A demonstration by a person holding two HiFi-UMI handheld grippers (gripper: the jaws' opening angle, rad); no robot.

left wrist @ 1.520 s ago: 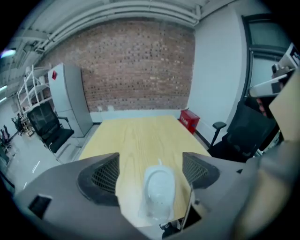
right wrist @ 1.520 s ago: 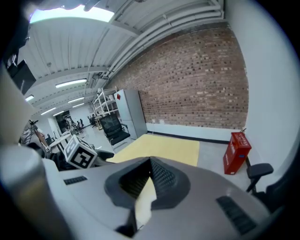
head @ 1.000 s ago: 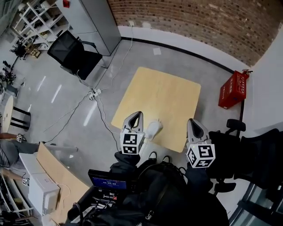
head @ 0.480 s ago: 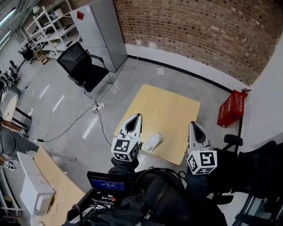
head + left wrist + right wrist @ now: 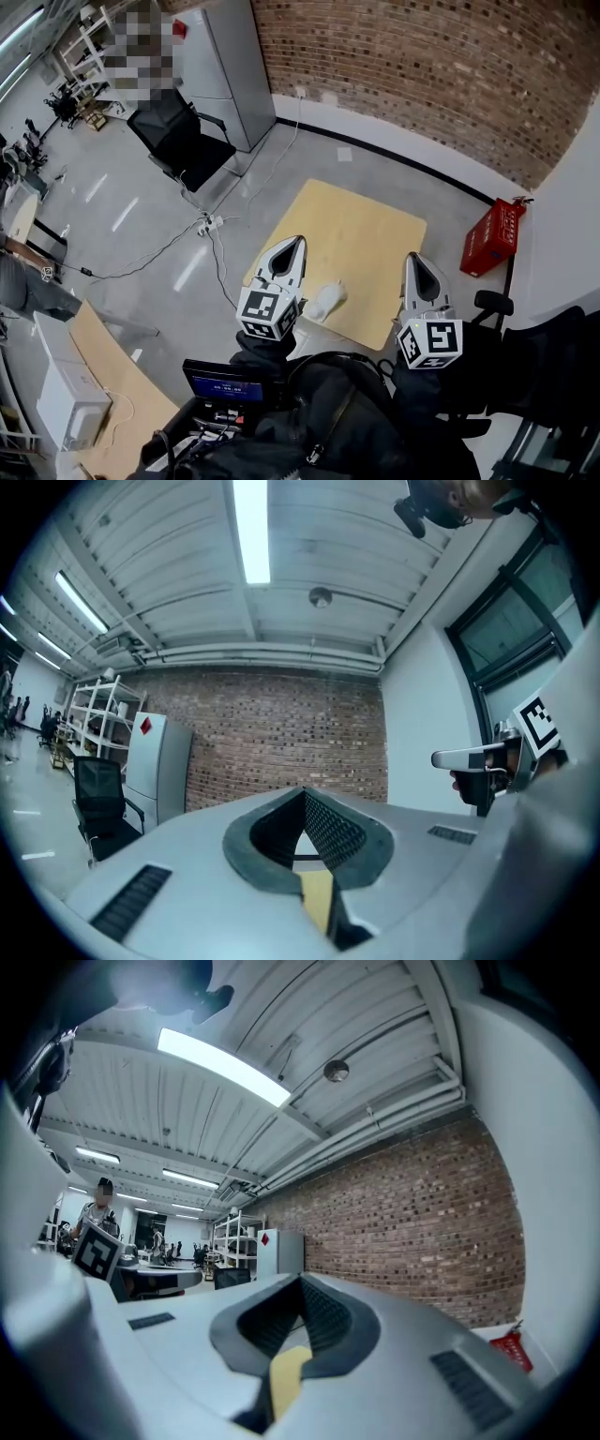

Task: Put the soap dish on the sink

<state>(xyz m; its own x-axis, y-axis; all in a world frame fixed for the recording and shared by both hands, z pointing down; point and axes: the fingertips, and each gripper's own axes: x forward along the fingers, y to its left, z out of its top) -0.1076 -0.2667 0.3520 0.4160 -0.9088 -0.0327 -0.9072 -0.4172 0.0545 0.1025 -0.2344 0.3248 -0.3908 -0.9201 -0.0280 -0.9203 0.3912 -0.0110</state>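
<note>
A white object, possibly the soap dish, lies at the near edge of a small wooden table on the floor below me. No sink is in view. My left gripper hangs above the table's near left corner, jaws together and empty. My right gripper is held level over the near right corner, also shut with nothing in it. In the left gripper view the jaws meet at the tip and point at the brick wall, with the right gripper off to the side. The right gripper view shows its jaws shut.
A black office chair and a grey cabinet stand at the back left. A red crate sits by the wall at right. Cables and a power strip lie left of the table. A desk with a white box is at lower left.
The head view has tipped up and shows more of the brick wall. Both shut grippers have risen together in front of me. The white object has stayed in place on the table.
</note>
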